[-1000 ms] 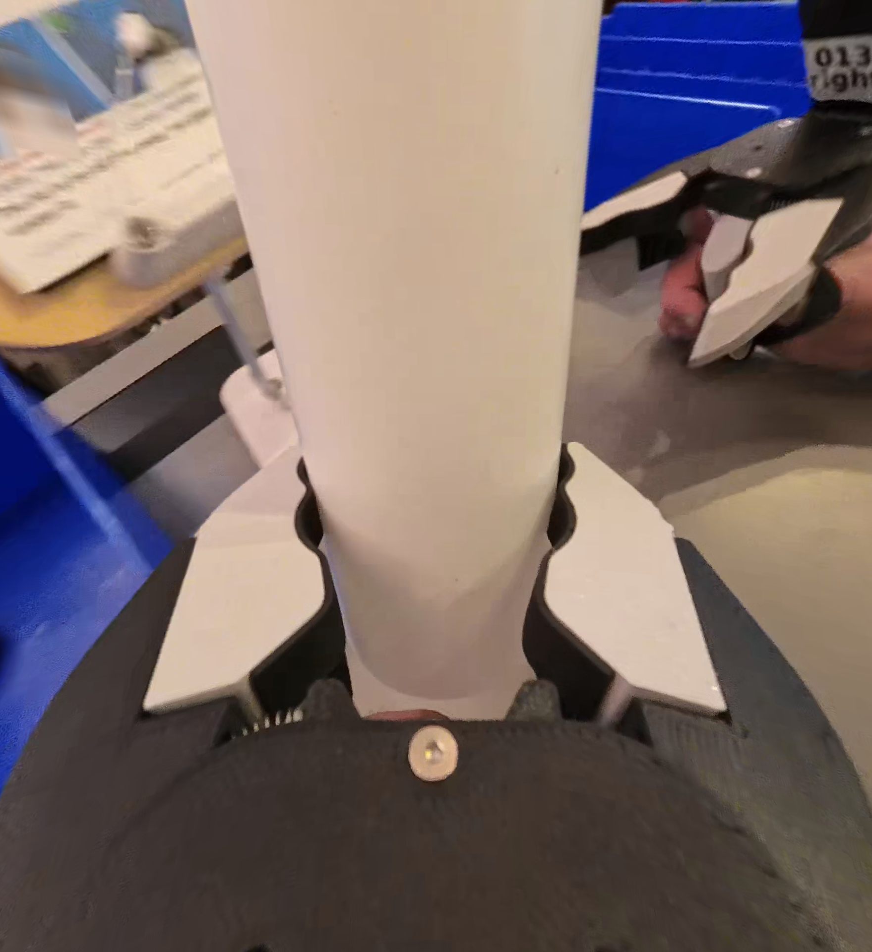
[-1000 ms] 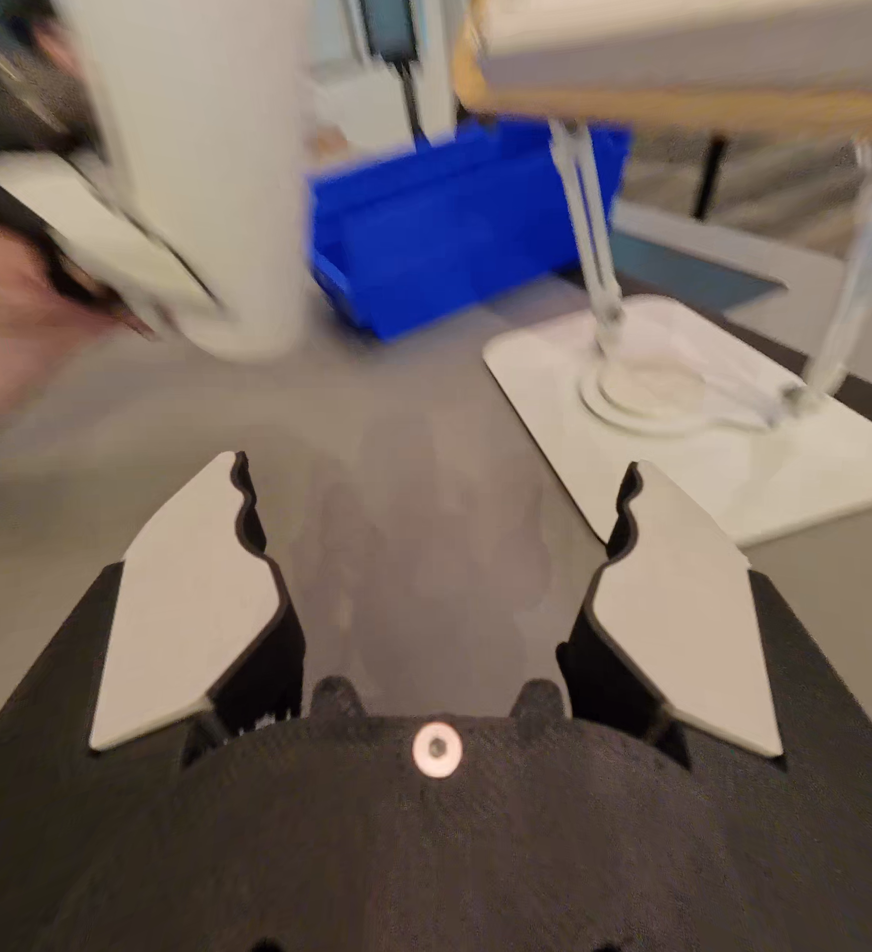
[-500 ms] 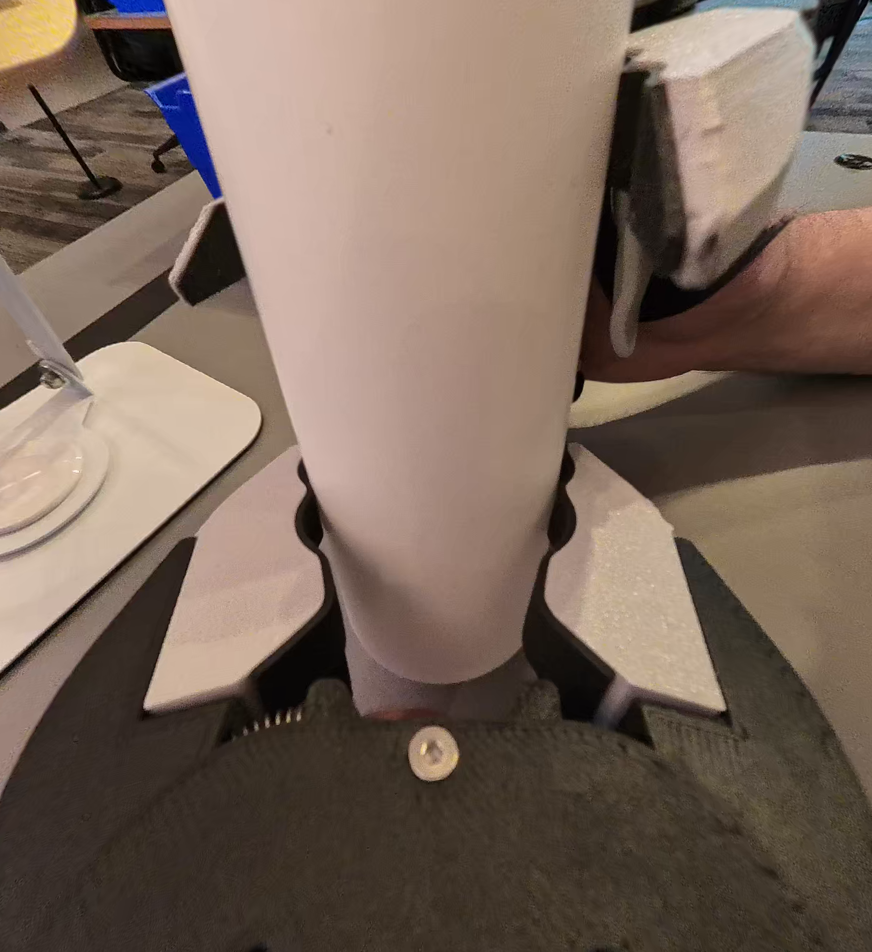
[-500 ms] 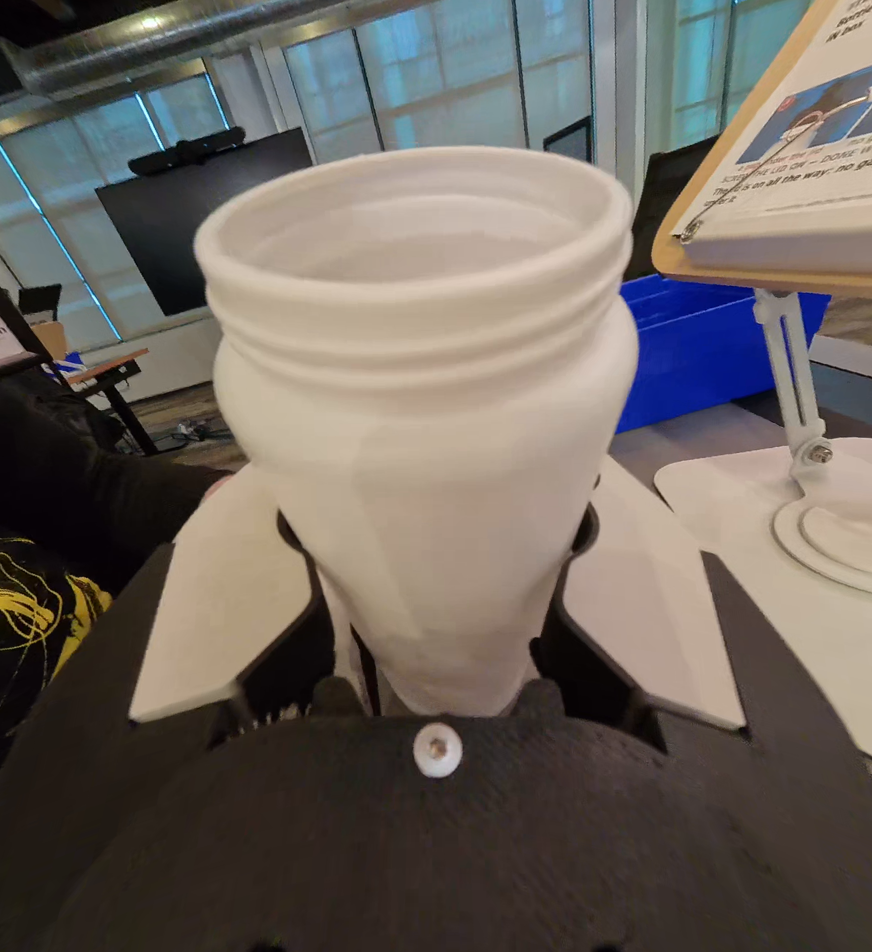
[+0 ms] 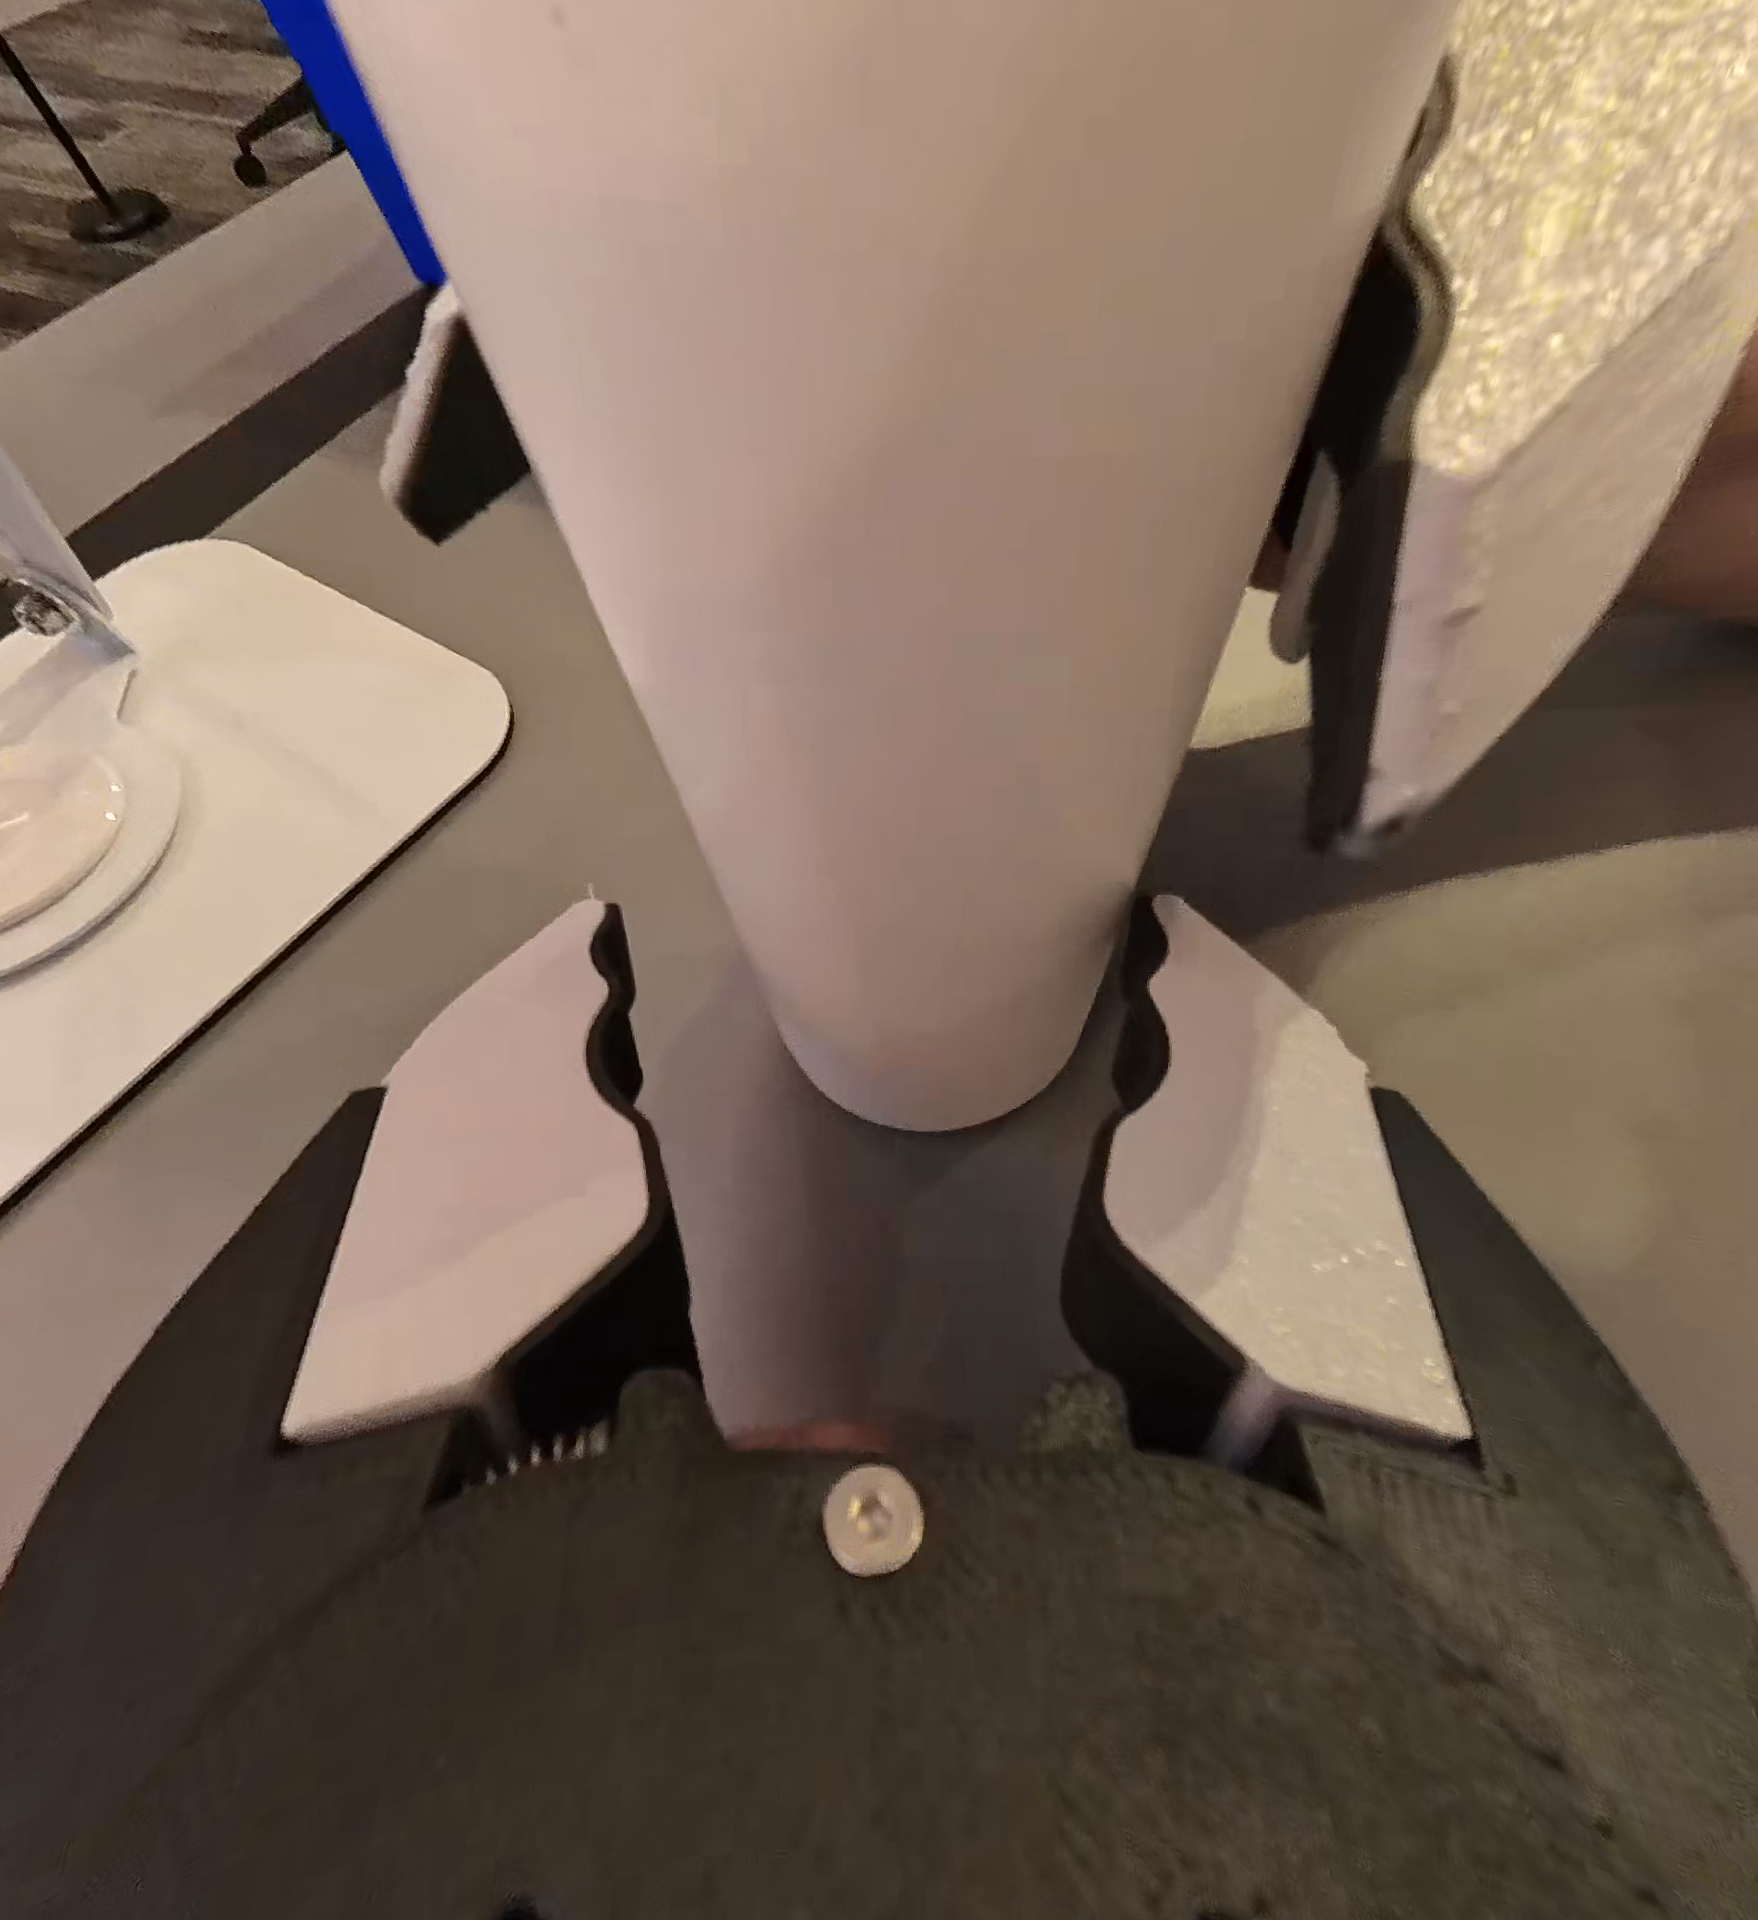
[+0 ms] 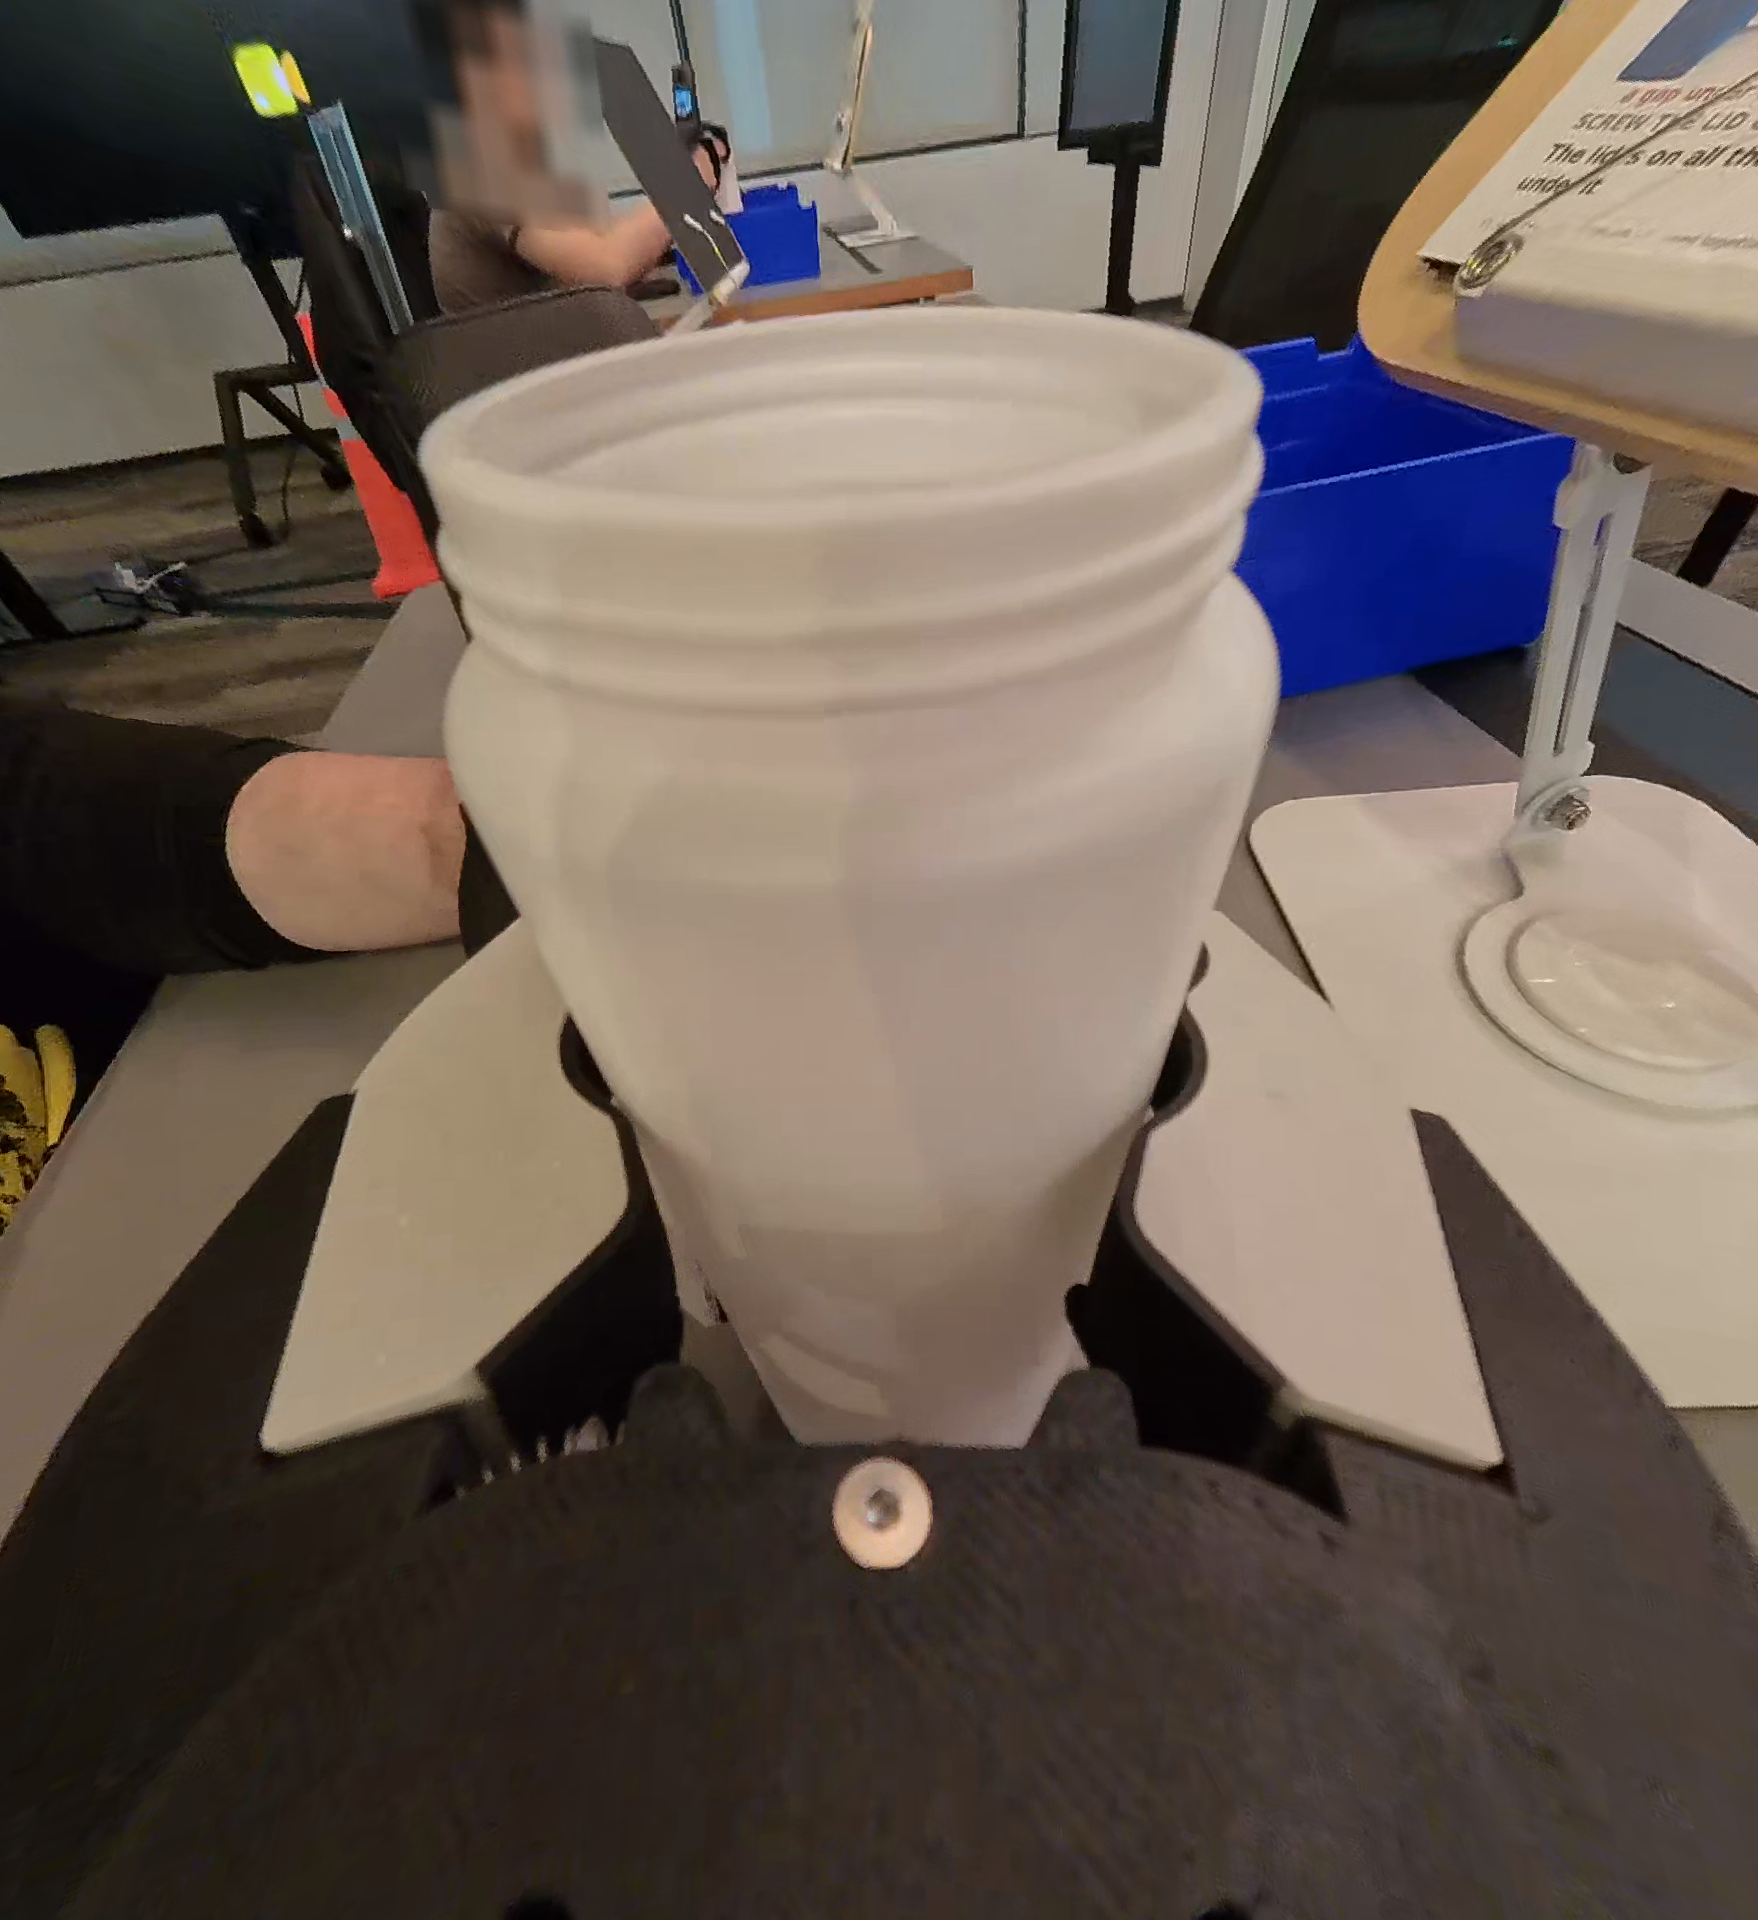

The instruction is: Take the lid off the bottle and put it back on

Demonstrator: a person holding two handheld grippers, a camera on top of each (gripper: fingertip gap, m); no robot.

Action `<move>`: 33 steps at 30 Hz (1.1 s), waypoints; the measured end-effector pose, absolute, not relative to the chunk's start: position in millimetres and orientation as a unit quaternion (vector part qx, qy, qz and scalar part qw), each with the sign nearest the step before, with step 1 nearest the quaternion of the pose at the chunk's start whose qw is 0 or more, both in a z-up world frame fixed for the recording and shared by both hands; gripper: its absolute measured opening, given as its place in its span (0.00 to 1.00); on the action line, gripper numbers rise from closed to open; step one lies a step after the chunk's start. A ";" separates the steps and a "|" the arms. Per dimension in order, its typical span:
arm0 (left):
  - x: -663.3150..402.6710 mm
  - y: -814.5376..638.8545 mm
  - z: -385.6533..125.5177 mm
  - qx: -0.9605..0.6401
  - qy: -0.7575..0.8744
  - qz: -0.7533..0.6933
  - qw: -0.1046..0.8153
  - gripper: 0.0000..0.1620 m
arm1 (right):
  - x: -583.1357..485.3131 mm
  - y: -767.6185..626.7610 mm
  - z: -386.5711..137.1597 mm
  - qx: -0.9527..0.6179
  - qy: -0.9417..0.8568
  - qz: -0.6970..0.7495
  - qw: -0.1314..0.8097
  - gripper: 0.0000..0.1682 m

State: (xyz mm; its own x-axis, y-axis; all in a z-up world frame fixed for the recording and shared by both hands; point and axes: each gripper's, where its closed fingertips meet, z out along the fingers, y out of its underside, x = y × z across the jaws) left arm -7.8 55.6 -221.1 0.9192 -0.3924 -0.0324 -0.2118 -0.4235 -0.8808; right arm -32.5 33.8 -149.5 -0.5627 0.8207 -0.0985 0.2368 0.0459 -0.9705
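Right gripper point(image 6: 880, 1049) clamps the white bottle point(image 6: 854, 831) upright above the grey table point(image 5: 1581, 1039), mouth uncapped. Left gripper point(image 5: 880, 997) is parted, its right finger point(image 5: 1259, 1164) just beside the bottle's base.

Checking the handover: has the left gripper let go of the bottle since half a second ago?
Yes. The left gripper has opened and backed off the bottle, toward the camera relative to the stand base.
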 end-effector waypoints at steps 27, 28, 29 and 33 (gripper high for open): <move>-121.1 -11.2 -160.7 -0.841 0.135 0.028 0.523 0.56 | -18.9 72.8 -122.6 -0.360 -0.575 0.684 0.270 0.79; -141.3 -18.5 -149.6 -0.842 0.125 0.055 0.523 0.55 | -18.8 75.1 -123.7 -0.361 -0.575 0.682 0.271 0.79; -163.4 -25.1 -138.6 -0.844 0.114 0.085 0.518 0.54 | -19.1 76.8 -125.0 -0.363 -0.576 0.680 0.273 0.79; -252.1 -40.0 -114.3 -0.875 0.121 0.200 0.424 0.50 | -20.6 80.1 -128.9 -0.370 -0.570 0.683 0.269 0.79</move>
State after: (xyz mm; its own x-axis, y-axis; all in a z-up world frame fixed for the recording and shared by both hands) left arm -252.1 -40.0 -114.3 0.8904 -0.0414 -0.4532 -0.3813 -0.6115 -0.6933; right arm -20.6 80.1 -128.9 -0.5816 0.7890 -0.1981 0.0545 -0.2052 -0.9772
